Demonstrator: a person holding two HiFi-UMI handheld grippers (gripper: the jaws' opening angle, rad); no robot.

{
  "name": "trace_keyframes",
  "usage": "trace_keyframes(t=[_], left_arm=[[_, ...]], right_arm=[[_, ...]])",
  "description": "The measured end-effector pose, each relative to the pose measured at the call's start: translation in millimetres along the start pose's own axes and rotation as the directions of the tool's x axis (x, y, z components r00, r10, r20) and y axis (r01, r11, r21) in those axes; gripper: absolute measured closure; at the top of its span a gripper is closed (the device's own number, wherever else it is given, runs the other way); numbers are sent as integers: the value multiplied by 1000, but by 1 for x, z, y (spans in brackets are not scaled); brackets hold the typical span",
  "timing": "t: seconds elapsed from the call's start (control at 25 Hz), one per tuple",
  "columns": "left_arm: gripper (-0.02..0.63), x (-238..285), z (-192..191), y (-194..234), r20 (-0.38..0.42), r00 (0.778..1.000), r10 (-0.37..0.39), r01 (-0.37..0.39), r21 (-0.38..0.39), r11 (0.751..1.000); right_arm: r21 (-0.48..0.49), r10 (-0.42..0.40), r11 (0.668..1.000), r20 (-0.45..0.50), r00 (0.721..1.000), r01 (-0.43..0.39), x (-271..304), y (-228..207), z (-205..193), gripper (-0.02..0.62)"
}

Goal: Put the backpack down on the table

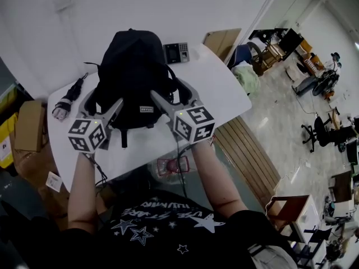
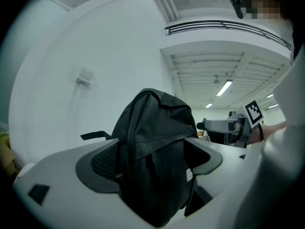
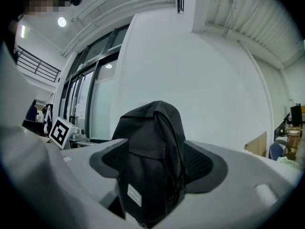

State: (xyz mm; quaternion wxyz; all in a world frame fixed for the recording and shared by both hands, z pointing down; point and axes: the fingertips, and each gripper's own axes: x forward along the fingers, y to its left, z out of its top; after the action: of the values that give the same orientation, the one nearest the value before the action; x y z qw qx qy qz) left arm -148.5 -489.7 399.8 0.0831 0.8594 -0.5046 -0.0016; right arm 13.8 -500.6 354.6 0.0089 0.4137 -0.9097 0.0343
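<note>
A black backpack (image 1: pixel 133 66) stands upright on the white table (image 1: pixel 221 88), its back close to the white wall. My left gripper (image 1: pixel 104 101) is at its lower left and my right gripper (image 1: pixel 171 92) at its lower right, both pointing level at it. Each gripper is open, with its jaws spread wide. In the left gripper view the backpack (image 2: pixel 152 151) shows in the gap of the left gripper (image 2: pixel 153 159), and no pad presses on it. The right gripper view has the backpack (image 3: pixel 152 147) likewise in front of the right gripper (image 3: pixel 156 162), untouched.
A small black keypad device (image 1: pixel 176 51) lies by the wall right of the backpack. A black plug with cable (image 1: pixel 67 100) lies at the table's left end. Cardboard boxes (image 1: pixel 28 125) stand on the floor at left, a slatted wooden bench (image 1: pixel 247 150) at right.
</note>
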Motion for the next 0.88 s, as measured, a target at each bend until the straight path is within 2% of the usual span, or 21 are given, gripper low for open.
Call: trace_keyframes(t=[0.28,0.4,0.56,0.6,0.64,0.68,0.76,0.8,0.88], left_arm=[[206,-28,-1,-39,-5,1000,12,-12,32,999],[206,-45,-4,-57,-13,1000,8,-8,11,1000],[209,-72,-6,-92,-10,1000,-23,23,-13,1000],[226,-80,-6,-102,-14,1000,-28,28,-7,1000],[295,-87,-7,-110,-20,999,-29,29,4,1000],[328,-95,-8,-119,-28,999,-28,28,18,999],[346,-111,-13,-135,-45,999,-27,28,35,999],[397,-120,-16,-142,-52,998,-27,29,36,999],[426,-136,-22,-157,-61,998,-24,26,31,999]], right_arm=[[37,-6,999,14,1000,5,-46,12,-1,238],[78,-21,997,36,999,18,-72,17,1,239],[108,2,994,30,1000,-5,-105,32,-3,244],[107,5,994,24,1000,-7,-112,36,-5,249],[106,6,994,19,1000,-8,-120,40,-8,289],[106,8,994,13,1000,-9,-128,45,-10,312],[110,25,994,-4,1000,-25,-143,58,-18,351],[115,39,993,-14,999,-37,-151,66,-23,387],[127,59,990,-34,998,-54,-167,80,-32,434]])
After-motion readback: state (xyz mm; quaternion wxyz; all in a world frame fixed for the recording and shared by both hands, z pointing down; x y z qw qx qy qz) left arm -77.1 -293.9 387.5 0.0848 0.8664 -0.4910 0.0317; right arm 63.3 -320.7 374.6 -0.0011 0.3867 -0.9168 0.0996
